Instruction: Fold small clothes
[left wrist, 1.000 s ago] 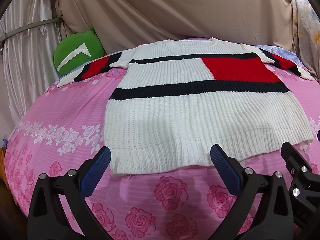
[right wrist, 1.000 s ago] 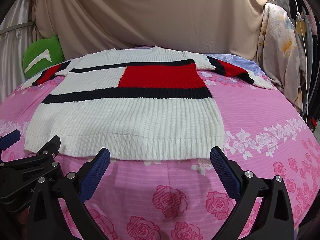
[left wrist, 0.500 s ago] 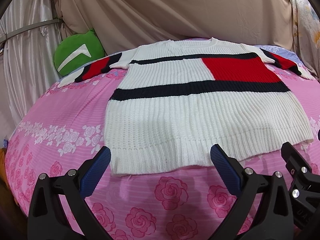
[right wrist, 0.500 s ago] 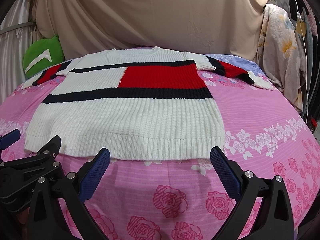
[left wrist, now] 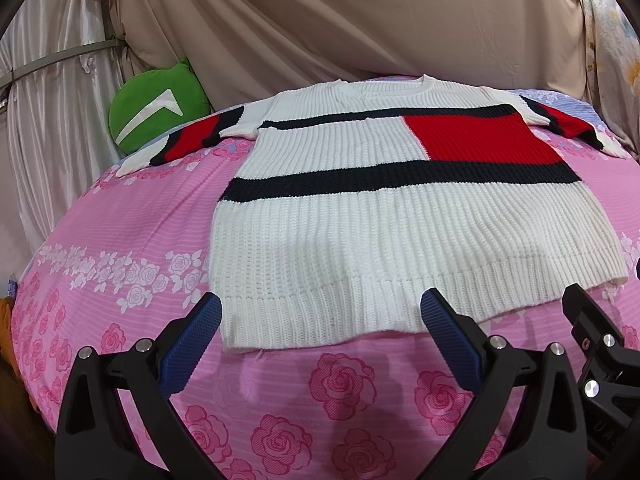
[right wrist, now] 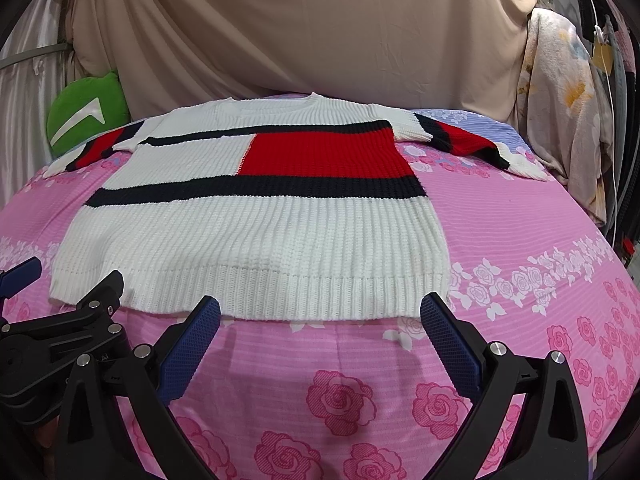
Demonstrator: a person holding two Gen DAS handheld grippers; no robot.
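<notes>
A white knit sweater [left wrist: 360,240] [right wrist: 256,236] with black stripes and a red block lies flat and spread out on the pink bed, sleeves out to both sides, hem toward me. My left gripper [left wrist: 320,316] hovers open just short of the hem's left part, nothing between its blue pads. My right gripper [right wrist: 320,314] is open too, just short of the hem's right part. Each gripper shows at the edge of the other's view: the right one [left wrist: 592,344], the left one [right wrist: 80,312].
The bed carries a pink rose-print sheet [left wrist: 120,240] [right wrist: 540,240]. A green cushion [left wrist: 156,108] [right wrist: 84,112] sits at the back left. Beige drapes [right wrist: 300,28] hang behind. Floral cloth [right wrist: 560,112] and cables [right wrist: 612,128] hang at the right.
</notes>
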